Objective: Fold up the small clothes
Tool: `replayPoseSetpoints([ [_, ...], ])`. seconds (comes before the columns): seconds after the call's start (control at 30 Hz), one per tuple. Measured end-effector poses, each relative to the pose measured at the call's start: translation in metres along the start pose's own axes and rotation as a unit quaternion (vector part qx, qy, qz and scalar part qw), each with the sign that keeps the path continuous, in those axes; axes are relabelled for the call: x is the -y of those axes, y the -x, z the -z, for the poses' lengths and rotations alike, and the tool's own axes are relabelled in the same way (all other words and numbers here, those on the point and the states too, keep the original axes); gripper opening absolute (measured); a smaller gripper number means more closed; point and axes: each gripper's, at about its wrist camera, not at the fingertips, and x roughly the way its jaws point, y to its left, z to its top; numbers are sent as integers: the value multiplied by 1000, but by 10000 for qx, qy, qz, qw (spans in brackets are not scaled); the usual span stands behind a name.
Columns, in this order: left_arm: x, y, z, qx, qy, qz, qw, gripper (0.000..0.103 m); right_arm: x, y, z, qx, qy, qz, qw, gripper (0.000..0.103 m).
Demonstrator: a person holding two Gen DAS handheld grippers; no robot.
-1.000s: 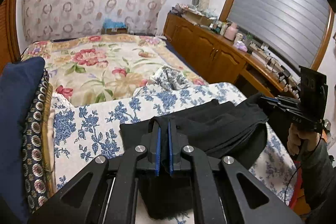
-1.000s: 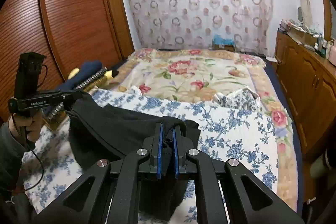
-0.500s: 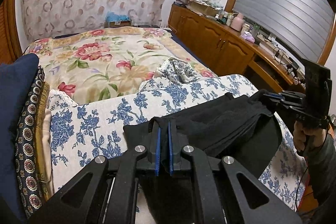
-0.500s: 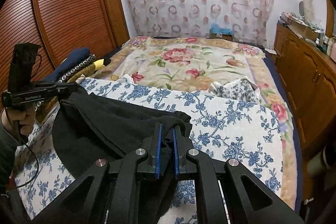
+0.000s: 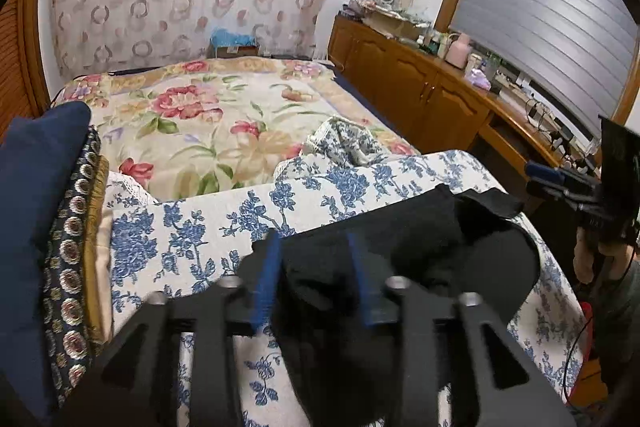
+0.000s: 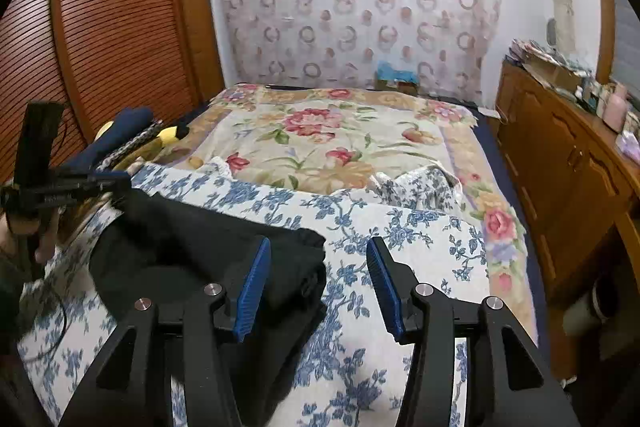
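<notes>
A black garment (image 5: pixel 420 267) lies folded over on the blue-flowered sheet (image 5: pixel 192 227) at the bed's near end; it also shows in the right wrist view (image 6: pixel 208 251). My left gripper (image 5: pixel 314 247) is open, its blue pads either side of the garment's left edge, holding nothing. My right gripper (image 6: pixel 318 259) is open just above the garment's right edge, its left pad over the cloth and its right pad over the sheet. Each gripper shows in the other's view, the right one (image 5: pixel 568 183) and the left one (image 6: pixel 80 183).
A flowered quilt (image 6: pixel 332 143) covers the bed beyond. A crumpled blue-patterned cloth (image 5: pixel 344 143) lies at the sheet's far edge. Stacked cushions (image 5: pixel 36 211) sit at the left. A wooden cabinet (image 5: pixel 420 95) runs along the right, a slatted wardrobe (image 6: pixel 108 27) on the left.
Both grippers were shut on the black garment, holding it up; now both are open and the garment has dropped onto the sheet, folded over.
</notes>
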Motion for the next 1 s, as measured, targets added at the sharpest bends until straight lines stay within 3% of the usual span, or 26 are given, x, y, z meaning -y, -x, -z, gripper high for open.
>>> replayPoseSetpoints([
  [0.17,2,7,11,-57,-29,13,10000,65,-12,3,11,-158,391,-62,9991,53],
  [0.53,9,-23,29,-599,-142,-14,9981,67,-22,-46,3,-796,753,-498,9927,52],
  [0.57,10,-25,28,-611,-157,-25,9980,67,-20,-49,0,-814,734,-540,9925,47],
  [0.6,11,-27,28,-620,-174,-19,9979,67,-20,-54,-5,-839,709,-596,9922,31],
  [0.63,12,-30,25,-634,-189,-20,9978,67,-18,-56,-7,-858,704,-674,9915,8],
  [0.77,13,-37,17,-626,-200,-43,9978,67,-12,-51,-14,-612,702,-1052,9901,7],
  [1.0,6,-52,6,-641,-157,-189,9976,67,10,-45,-17,-191,138,-279,9993,6],
])
